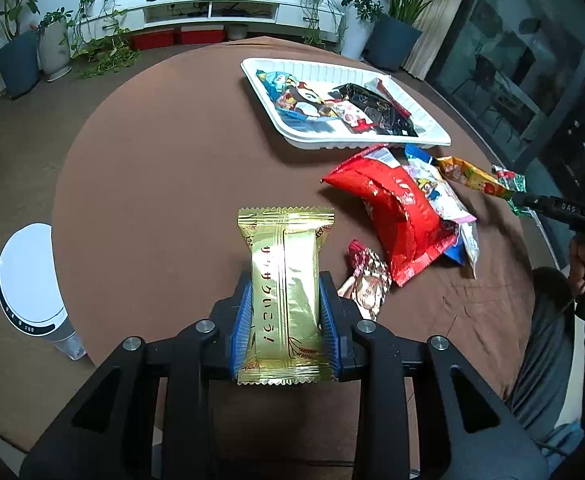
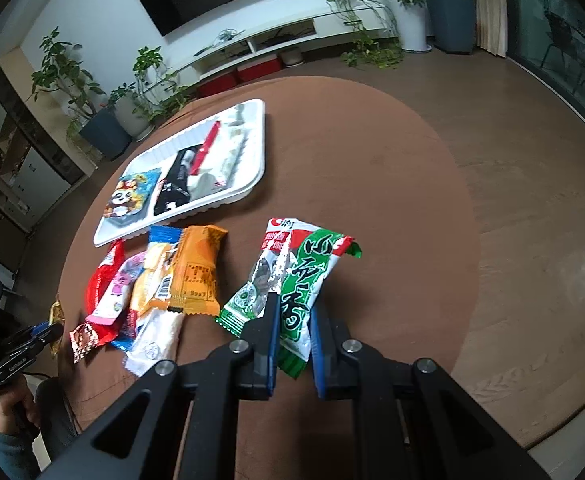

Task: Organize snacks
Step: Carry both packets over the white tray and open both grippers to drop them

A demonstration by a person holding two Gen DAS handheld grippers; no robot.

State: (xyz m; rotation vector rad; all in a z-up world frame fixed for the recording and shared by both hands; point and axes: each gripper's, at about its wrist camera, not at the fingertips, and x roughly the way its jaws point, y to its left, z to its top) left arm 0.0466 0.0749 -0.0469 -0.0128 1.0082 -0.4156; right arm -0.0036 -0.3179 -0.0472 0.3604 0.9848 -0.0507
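Left tongs (image 1: 286, 304) clamped on a gold snack packet (image 1: 286, 296), held above the brown table (image 1: 164, 168), well short of the white tray (image 1: 344, 142). Right tongs (image 2: 294, 322) clamped on a green seaweed packet (image 2: 306, 284), right of that tray. Loose snack pile (image 2: 160, 280) lay just before the tray's near rim.

Blue packet (image 1: 454, 254) mostly hidden beneath red bag (image 1: 396, 216). Print on orange packet (image 2: 196, 276), beside red bag, too small to read.
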